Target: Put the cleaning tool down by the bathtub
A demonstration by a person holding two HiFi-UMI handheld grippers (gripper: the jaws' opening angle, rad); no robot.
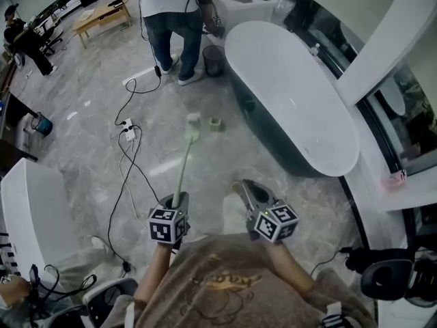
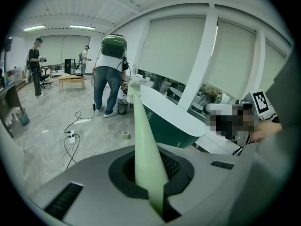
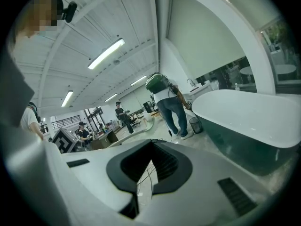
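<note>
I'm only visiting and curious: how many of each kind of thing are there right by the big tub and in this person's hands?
Bathtub: 1
Handheld grippers: 2, the left gripper and the right gripper
Green cleaning tool, held in the left gripper: 1
Wastebasket: 1
Small green object on the floor: 1
Total: 6

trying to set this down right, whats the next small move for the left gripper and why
Probably lower the cleaning tool toward the floor beside the bathtub before letting go. The left gripper has its jaws shut on the pale green handle, and the tool's head appears to sit short of the tub's dark side, with bare floor between.
</note>
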